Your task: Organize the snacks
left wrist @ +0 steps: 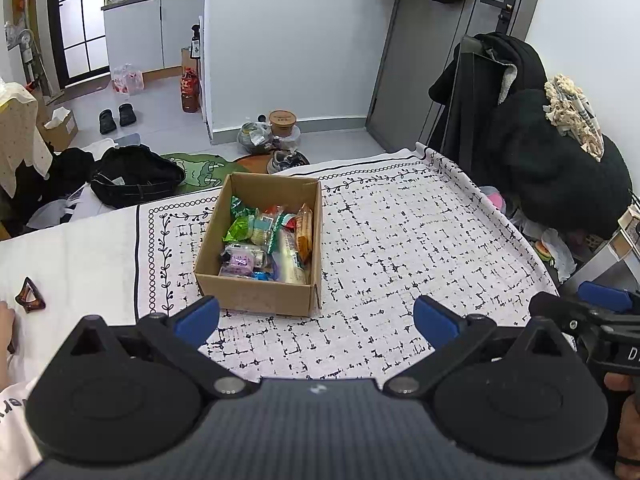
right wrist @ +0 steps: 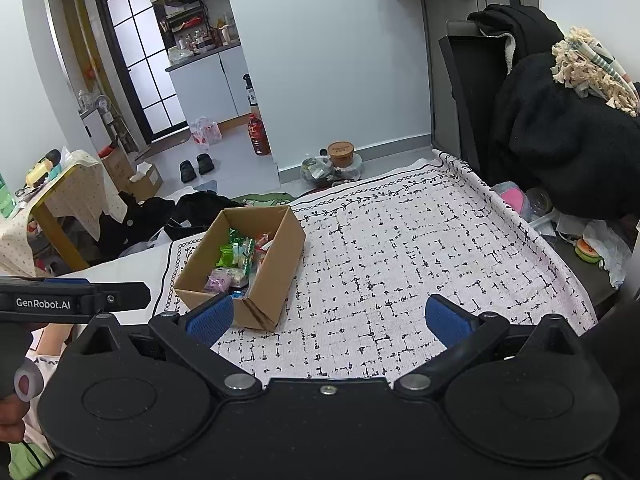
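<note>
1. Left wrist view: left gripper [left wrist: 316, 320] hovered just in front of the cardboard box [left wrist: 260, 294], jaws wide, empty. Snack packs [left wrist: 266, 240] lay inside box, on patterned cloth [left wrist: 400, 240]. Hair clip [left wrist: 30, 296] sat well left of box.
2. Right wrist view: right gripper [right wrist: 328, 320] was near box's [right wrist: 276, 264] front-right corner, jaws wide, nothing held. Snacks [right wrist: 236, 260] inside.

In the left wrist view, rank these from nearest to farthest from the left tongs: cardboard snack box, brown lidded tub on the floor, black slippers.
1. Cardboard snack box, just ahead on the patterned cloth.
2. Brown lidded tub, on the floor beyond the table edge.
3. Black slippers, far left; close to the tub's range.
</note>
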Demonstrator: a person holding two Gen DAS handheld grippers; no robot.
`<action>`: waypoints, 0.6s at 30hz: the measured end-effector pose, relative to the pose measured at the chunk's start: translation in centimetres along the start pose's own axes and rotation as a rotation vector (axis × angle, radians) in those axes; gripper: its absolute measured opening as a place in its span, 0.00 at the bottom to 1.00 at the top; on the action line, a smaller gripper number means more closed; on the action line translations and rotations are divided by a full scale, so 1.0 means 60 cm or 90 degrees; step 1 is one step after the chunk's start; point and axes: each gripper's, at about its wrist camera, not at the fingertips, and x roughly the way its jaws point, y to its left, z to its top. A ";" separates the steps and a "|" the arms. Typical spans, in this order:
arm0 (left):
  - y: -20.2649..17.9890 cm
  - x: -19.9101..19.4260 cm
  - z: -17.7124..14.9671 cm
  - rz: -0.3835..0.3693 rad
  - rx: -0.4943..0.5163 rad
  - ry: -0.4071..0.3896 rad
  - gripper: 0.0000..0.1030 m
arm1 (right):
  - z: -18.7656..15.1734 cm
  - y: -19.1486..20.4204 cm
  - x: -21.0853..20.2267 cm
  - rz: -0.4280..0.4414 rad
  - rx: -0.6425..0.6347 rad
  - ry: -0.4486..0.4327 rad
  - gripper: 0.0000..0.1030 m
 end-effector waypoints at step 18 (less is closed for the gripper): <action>-0.004 0.001 -0.004 -0.006 0.006 0.001 1.00 | -0.001 -0.002 0.004 -0.003 -0.001 0.004 1.00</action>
